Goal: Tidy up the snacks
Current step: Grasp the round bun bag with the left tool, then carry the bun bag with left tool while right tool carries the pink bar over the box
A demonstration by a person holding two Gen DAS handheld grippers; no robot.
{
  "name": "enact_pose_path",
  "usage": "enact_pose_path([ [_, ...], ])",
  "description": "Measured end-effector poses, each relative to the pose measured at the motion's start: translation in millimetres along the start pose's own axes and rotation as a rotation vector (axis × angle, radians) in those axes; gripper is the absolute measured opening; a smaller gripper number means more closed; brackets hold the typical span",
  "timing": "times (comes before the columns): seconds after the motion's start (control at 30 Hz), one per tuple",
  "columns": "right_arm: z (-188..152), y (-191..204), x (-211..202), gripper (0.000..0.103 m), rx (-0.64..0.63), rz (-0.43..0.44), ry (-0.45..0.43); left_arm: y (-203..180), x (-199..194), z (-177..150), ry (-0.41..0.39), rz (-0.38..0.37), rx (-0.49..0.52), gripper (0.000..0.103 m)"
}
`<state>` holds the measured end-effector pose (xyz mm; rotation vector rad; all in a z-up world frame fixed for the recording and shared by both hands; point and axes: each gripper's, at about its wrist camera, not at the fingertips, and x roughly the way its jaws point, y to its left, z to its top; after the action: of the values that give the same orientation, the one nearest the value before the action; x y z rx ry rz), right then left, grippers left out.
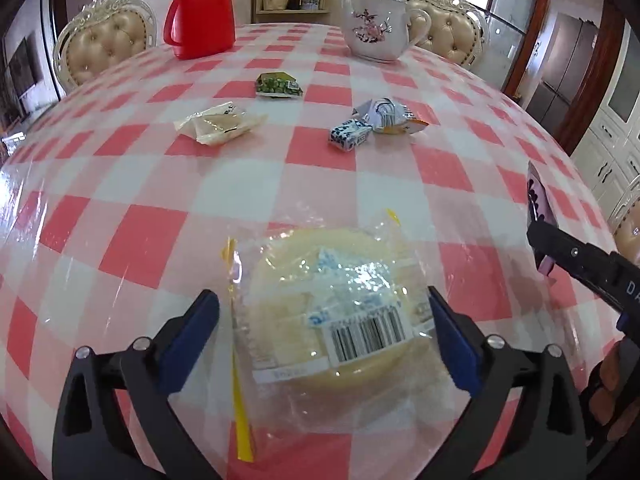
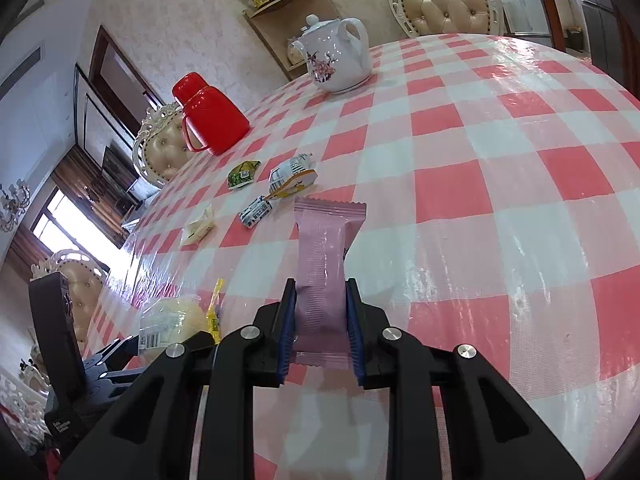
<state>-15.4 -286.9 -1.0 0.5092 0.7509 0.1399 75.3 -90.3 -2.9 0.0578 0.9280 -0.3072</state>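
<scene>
A round pale cake in a clear wrapper [image 1: 320, 312] lies on the checked tablecloth [image 1: 152, 240], between the blue pads of my left gripper [image 1: 324, 304]. The jaws stand open; the left pad is clear of the wrapper and the right pad sits at its edge. My right gripper [image 2: 321, 286] is shut on a pink snack packet [image 2: 324, 248], held upright above the table. Further back lie a green packet [image 1: 278, 85], a beige packet [image 1: 218, 124], a blue-and-white sweet [image 1: 350, 134] and a white-and-orange packet [image 1: 390, 116].
A red flask [image 1: 202, 12] and a flowered white teapot [image 1: 378, 24] stand at the far side of the table. Padded chairs [image 1: 104, 44] ring the table. The right gripper with its pink packet [image 1: 540, 200] hangs at the right edge of the left wrist view.
</scene>
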Motion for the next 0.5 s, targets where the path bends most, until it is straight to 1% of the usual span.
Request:
enact_pose_path([
  [0.03,0,2,0,0.024,-0.012,-0.001,0.0,0,-2,-1,-0.012,0.0,0.005,0.077],
  [0.1,-1,5,0,0.024,-0.03,-0.004,-0.004,0,-3,-1,-0.02,0.011,0.0,0.072],
  [0.13,-1,5,0,0.024,-0.032,-0.003,-0.007,3,-3,0,-0.021,0.001,-0.011,0.071],
  [0.2,-1,3,0,0.024,-0.024,0.002,-0.006,7,-4,0,-0.026,-0.01,-0.033,0.069],
  [0.27,0,-1,1,0.024,-0.004,0.008,-0.006,8,-5,0,-0.032,-0.006,-0.041,0.068],
  [0.5,1,-4,-1,0.024,0.006,0.016,-0.026,8,-17,-3,-0.079,0.032,-0.05,0.068],
])
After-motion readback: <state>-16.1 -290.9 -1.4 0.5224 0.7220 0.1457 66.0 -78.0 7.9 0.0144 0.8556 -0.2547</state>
